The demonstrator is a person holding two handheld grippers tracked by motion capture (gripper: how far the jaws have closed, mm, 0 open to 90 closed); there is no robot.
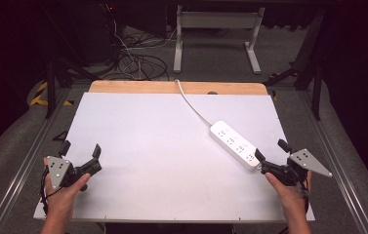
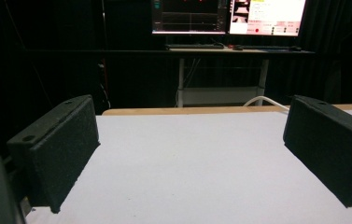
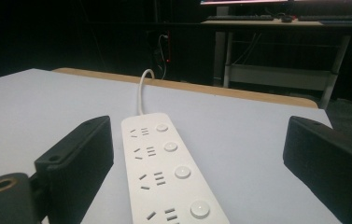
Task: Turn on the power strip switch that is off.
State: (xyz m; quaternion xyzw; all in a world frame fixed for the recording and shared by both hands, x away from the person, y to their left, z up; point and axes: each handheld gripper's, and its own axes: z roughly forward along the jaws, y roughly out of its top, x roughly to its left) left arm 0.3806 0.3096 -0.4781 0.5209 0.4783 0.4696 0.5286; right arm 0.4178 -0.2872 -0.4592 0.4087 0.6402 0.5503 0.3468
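A person sits at a white table (image 1: 137, 146) with a hand-held gripper in each hand, both forearms entering from the near edge. The one object on the table is a white power strip (image 1: 234, 145), lying at a slant on the right half, its white cord (image 1: 191, 105) running away over the far wooden edge.

The right gripper (image 1: 270, 157) is held at the near end of the power strip, its jaws spread wide and nothing between them being squeezed. From the camera riding on it, the power strip (image 3: 171, 172) runs forward between the two black jaws, showing four sets of sockets, each with a round button beside it. One jaw tip seems to sit just at the strip's near end; whether it touches is hard to tell from above.

The left gripper (image 1: 80, 158) sits near the left front corner of the table, well apart from the strip, jaws also spread and empty. Its own camera looks across bare tabletop towards a desk with a lit monitor (image 2: 227, 16).

As far as can be judged, the work is at its very start: the strip lies flat, ungrasped, with no plug in any socket. The right hand looks lined up to take hold or press a button; everything else remains to be done.
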